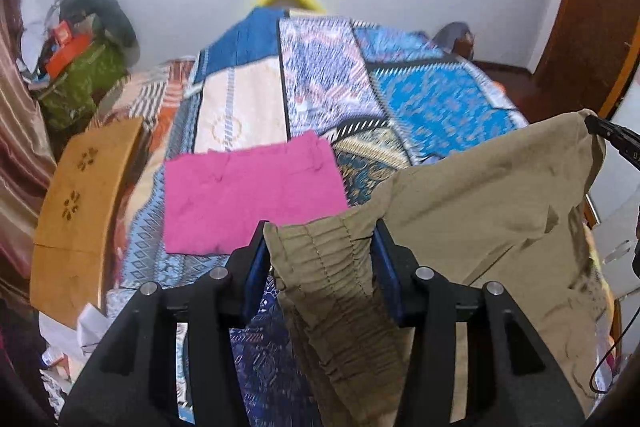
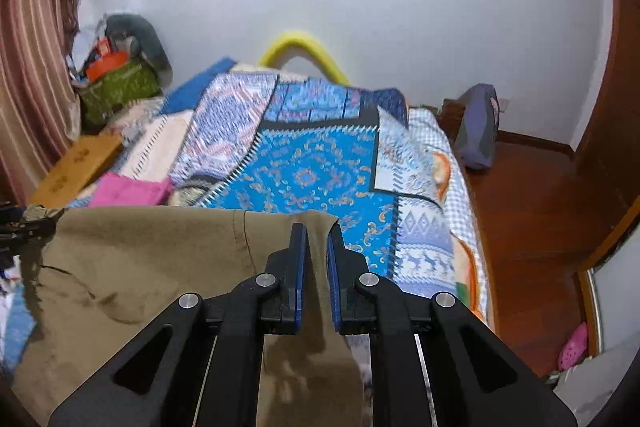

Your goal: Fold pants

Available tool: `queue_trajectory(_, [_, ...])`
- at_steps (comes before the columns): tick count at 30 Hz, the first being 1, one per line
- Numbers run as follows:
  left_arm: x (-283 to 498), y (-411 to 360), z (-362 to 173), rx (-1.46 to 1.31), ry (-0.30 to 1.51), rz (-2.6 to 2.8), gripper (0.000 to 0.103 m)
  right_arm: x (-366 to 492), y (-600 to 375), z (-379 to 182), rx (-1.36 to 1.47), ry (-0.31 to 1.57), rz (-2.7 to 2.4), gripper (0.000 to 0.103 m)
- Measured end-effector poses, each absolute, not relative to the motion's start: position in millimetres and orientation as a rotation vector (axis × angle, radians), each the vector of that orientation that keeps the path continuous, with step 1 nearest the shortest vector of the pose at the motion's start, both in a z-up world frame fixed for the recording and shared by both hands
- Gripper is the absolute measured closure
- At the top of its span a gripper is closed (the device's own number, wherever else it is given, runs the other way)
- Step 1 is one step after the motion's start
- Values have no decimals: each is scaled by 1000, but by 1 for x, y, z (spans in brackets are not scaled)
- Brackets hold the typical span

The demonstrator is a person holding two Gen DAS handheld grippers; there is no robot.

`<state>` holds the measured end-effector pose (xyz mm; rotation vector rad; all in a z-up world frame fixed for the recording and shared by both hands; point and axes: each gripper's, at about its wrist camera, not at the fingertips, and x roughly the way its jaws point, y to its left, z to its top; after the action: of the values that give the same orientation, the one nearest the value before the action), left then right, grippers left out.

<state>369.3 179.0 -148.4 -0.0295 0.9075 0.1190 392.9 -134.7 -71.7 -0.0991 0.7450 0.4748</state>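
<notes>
Khaki pants (image 1: 480, 195) hang lifted above the bed, stretched between both grippers. My left gripper (image 1: 321, 227) is shut on the gathered elastic waistband, which bunches thickly between its blue pads. In the right wrist view my right gripper (image 2: 317, 229) is shut on a thin fold at the upper edge of the pants (image 2: 140, 267). The right gripper's tip (image 1: 612, 139) also shows at the far right of the left wrist view, pinching the cloth's corner. At the left edge of the right wrist view the left gripper (image 2: 24, 227) is dimly seen.
A folded pink garment (image 1: 248, 191) lies on the bed's patchwork blanket (image 1: 432, 99). A wooden board (image 1: 80, 203) and a green bag (image 1: 80, 87) stand to the left. Right of the bed are a wooden floor (image 2: 532, 227), a grey backpack (image 2: 478, 127) and a pink slipper (image 2: 574, 345).
</notes>
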Motion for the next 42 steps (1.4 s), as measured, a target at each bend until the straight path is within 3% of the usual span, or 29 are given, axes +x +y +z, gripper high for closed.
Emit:
queue_trajectory(8, [305,158,-110,-12,823,77,54,322,-170,-29,-55,676,510,94])
queue_trajectory(15, [241,139,-102,17,781,29,54,264,-188,-26,-50,663,523,94])
queue_trajectory(37, [107,113,-200,30,923,-8,53,126,-227,-127,-25,875,496,94])
queue_trajectory(40, [100,112,-197,47,916,18,52,118,-231,-122,-25,864,469,85])
queue_trajectory(42, [95,112,-189,48,896,28,47,108,-232,-115,-33,838,463,72])
